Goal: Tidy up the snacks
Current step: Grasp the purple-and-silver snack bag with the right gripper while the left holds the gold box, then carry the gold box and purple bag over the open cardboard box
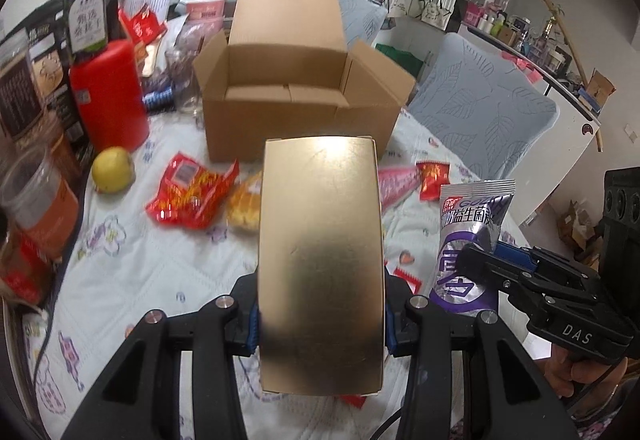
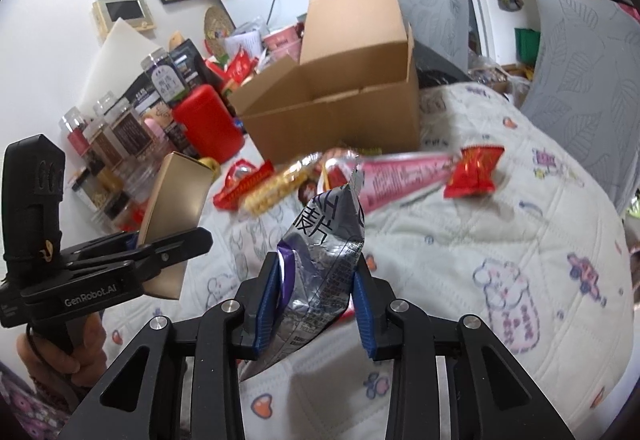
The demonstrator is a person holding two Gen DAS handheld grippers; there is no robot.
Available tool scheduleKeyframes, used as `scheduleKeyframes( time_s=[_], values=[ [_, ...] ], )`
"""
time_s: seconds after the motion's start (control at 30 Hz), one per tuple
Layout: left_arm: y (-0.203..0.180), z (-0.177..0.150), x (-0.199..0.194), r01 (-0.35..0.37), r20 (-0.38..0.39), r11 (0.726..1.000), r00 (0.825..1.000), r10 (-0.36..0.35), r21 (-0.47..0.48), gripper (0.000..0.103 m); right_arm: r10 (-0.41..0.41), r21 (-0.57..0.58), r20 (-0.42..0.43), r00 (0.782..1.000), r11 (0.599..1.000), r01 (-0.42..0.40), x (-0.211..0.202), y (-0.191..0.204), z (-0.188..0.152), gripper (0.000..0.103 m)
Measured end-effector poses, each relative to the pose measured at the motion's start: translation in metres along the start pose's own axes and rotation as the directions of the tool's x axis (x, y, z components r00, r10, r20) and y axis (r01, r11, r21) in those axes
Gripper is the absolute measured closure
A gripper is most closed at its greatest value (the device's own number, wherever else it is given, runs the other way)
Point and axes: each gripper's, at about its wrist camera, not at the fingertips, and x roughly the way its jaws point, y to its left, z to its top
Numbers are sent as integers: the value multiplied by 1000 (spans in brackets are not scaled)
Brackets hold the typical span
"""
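Note:
My left gripper [image 1: 320, 324] is shut on a gold box [image 1: 320, 264] and holds it above the table, in front of the open cardboard box [image 1: 288, 96]. The gold box also shows in the right wrist view [image 2: 176, 208]. My right gripper [image 2: 316, 304] is shut on a silver and purple snack pouch [image 2: 324, 252], which shows at the right of the left wrist view [image 1: 472, 236]. The cardboard box [image 2: 340, 108] stands open beyond both. Loose snacks lie in front of it: a red packet [image 1: 192, 196], a yellow snack [image 1: 244, 204], a pink packet [image 2: 408, 172] and a small red packet [image 2: 474, 172].
A red canister [image 1: 108, 96], jars [image 1: 86, 16] and dark boxes stand along the table's left side. A yellow lemon [image 1: 112, 168] lies near them. Grey cushioned chairs [image 1: 484, 108] stand to the right. The table has a white quilted cloth [image 2: 500, 260].

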Motion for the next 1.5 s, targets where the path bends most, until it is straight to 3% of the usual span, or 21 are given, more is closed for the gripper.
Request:
scheduleKeyframes(
  time_s=[0.6,0.8,1.5],
  values=[
    [1,85,8,-24,143,997,990,15,68,60,20,-131,109,994,991,-5,14,3,89,69],
    [7,119,19,-43,181,995,983,26,85,60,40,-152,130,991,988,-20,25,0,119,69],
    [28,233,78,-95,268,991,961,66,95,60,-9,-212,202,979,976,53,92,-18,225,69]
  ],
)
